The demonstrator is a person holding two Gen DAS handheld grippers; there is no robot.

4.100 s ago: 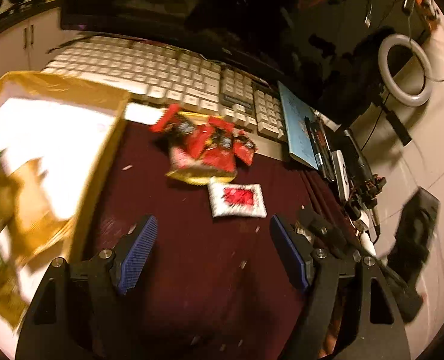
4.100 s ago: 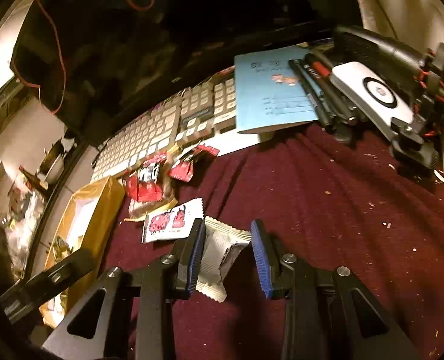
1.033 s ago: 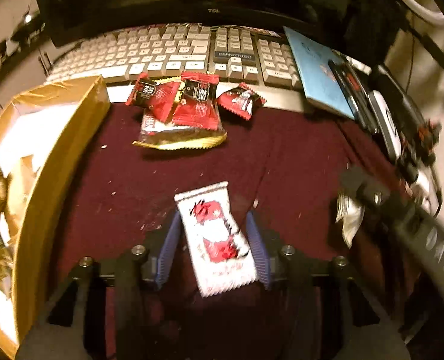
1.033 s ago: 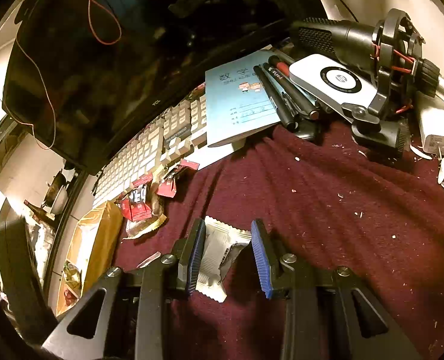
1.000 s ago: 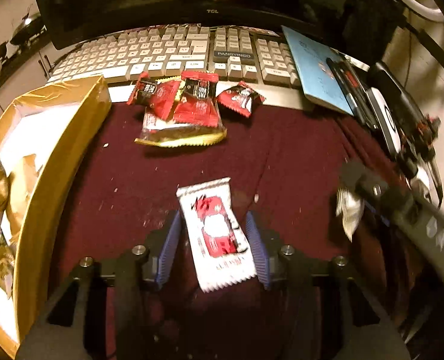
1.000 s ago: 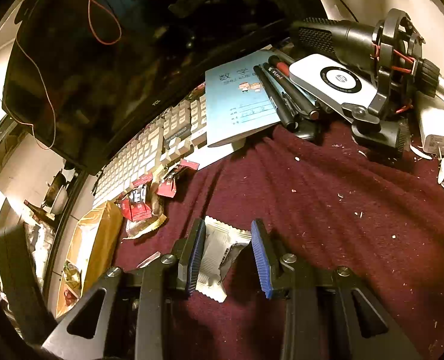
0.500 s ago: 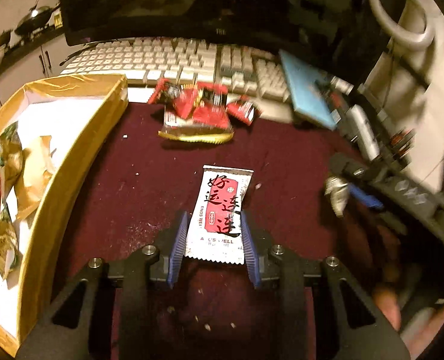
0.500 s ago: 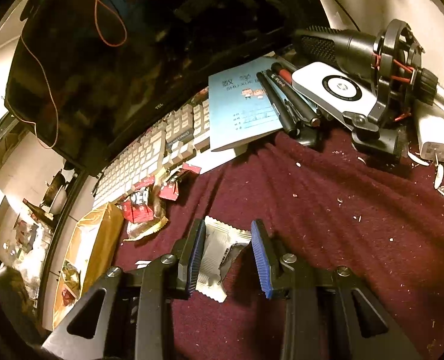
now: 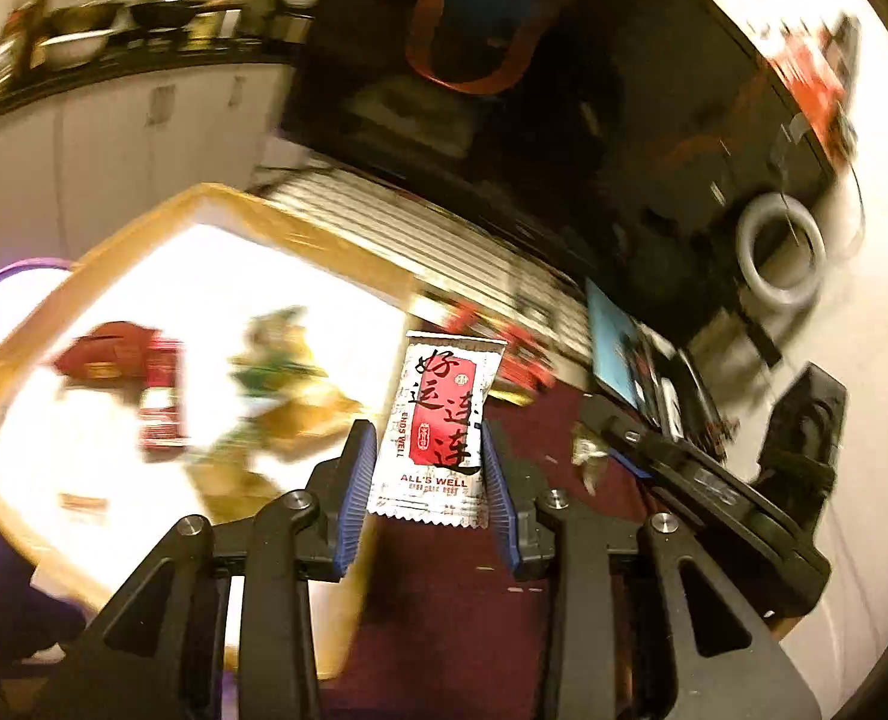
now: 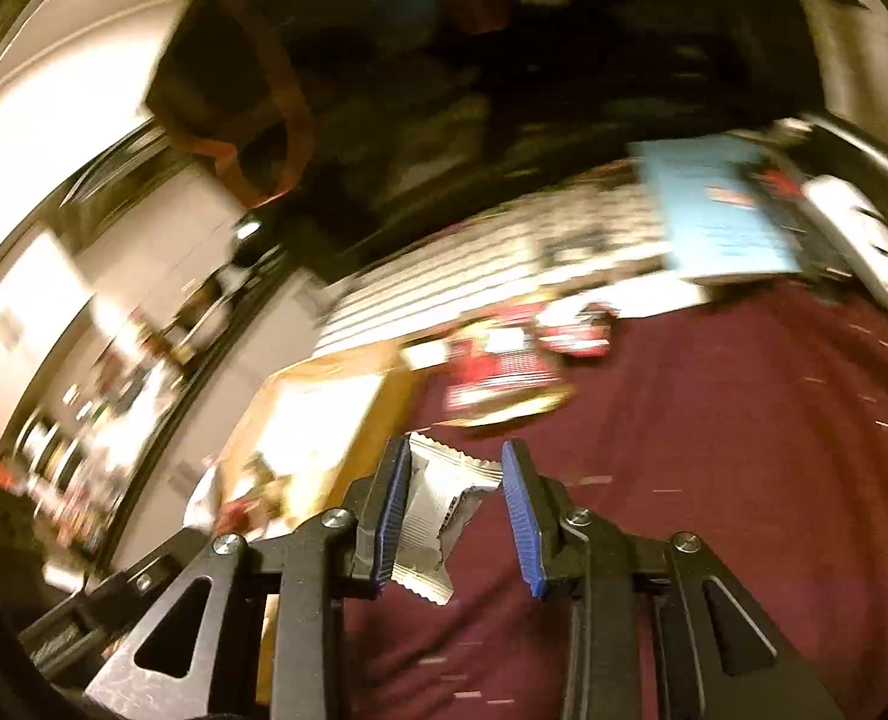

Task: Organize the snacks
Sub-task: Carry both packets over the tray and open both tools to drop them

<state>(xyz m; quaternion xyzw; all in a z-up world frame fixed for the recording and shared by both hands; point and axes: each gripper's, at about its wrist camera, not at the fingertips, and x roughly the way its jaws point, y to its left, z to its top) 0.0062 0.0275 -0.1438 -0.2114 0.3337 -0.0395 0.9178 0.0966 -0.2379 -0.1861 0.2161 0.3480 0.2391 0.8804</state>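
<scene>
Carry step: left tongs pinch red-and-white snack packet, right tongs pinch silver packet, both lifted beside yellow box. Next: move over box, let go.

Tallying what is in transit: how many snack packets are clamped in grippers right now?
2. A white-and-red packet sits in the left gripper; a silver packet sits in the right gripper. Both hang above the maroon cloth.

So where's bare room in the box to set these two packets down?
Bare white floor lies along the gold box's far wall and its near edge. The middle is crowded: a red packet and a green-gold packet, both blurred.
</scene>
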